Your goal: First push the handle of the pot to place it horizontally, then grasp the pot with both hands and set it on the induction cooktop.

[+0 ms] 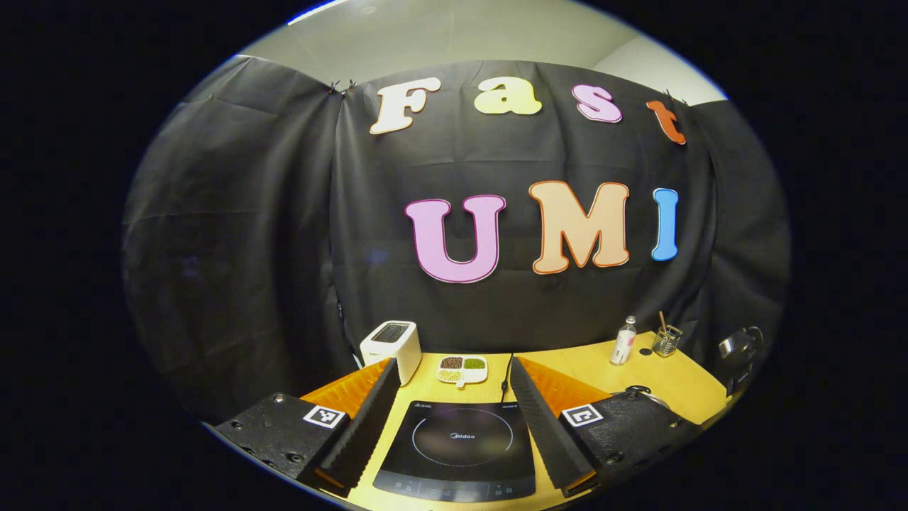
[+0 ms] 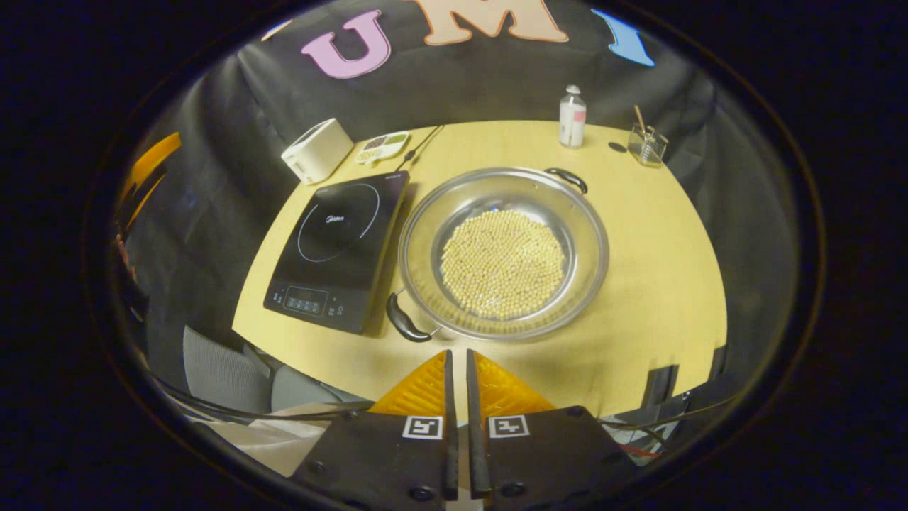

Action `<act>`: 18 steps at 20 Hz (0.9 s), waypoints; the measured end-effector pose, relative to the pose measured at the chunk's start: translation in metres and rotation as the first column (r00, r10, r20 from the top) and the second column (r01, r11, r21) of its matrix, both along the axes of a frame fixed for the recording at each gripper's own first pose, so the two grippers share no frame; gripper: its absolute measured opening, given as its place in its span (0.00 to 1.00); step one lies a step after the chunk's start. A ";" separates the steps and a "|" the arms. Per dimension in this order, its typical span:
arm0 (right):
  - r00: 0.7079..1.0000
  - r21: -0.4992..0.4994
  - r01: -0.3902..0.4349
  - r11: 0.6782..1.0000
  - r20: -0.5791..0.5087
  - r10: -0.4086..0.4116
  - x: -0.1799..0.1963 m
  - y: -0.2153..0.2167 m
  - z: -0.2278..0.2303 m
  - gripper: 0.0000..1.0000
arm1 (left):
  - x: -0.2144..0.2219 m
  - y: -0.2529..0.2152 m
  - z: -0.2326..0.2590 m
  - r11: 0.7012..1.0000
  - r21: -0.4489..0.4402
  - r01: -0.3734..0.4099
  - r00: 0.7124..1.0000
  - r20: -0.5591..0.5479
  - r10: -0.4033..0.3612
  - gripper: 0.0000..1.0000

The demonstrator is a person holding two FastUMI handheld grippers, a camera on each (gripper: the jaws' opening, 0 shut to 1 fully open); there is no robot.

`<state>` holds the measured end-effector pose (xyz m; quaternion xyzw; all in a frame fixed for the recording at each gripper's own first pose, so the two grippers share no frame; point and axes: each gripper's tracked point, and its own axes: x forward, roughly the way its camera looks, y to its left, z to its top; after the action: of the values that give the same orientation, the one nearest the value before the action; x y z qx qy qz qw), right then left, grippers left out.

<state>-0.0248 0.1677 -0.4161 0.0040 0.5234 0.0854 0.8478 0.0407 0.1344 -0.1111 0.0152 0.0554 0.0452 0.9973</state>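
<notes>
Sitting mid-table point(image 2: 638, 284), pot point(image 2: 504, 252) is just right of cooktop point(image 2: 337, 248), rims nearly touching; beans cover its bottom. Handles point(image 2: 406, 321) lie diagonal: one near-left, one far-right. Bare table right of and in front of pot. Right claw point(image 2: 459, 369) nearly closed, empty, above near edge. Left claw point(image 1: 450, 387) spread wide, empty, cooktop point(image 1: 457, 447) between its fingers. Toaster point(image 1: 392, 348), bottle point(image 2: 572, 117), glass point(image 2: 647, 144) along back edge.
</notes>
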 end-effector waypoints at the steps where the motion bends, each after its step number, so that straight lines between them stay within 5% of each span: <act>1: 1.000 -0.012 0.015 1.000 -0.021 -0.015 -0.001 0.003 -0.008 0.09 | 0.002 0.006 -0.003 1.000 0.001 0.003 1.000 -0.005 -0.003 0.94; 8: 0.981 -0.044 0.147 0.988 -0.119 -0.151 0.003 0.018 -0.062 0.09 | 0.011 0.036 -0.026 0.999 0.017 0.039 0.998 -0.050 -0.038 0.95; 17: 0.974 -0.164 0.193 0.967 -0.086 -0.209 0.018 0.015 -0.093 0.09 | 0.020 0.038 -0.049 0.995 -0.015 0.098 0.991 -0.086 -0.099 0.95; 18: 0.974 -0.173 0.198 0.965 -0.078 -0.214 0.020 0.016 -0.091 0.00 | 0.020 0.038 -0.051 0.994 -0.017 0.105 0.991 -0.087 -0.106 0.96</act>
<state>-0.0045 0.1833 -0.5072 -0.0072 0.5657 -0.0467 0.8233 0.0608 0.1726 -0.1617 0.0138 0.0986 -0.0088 0.9950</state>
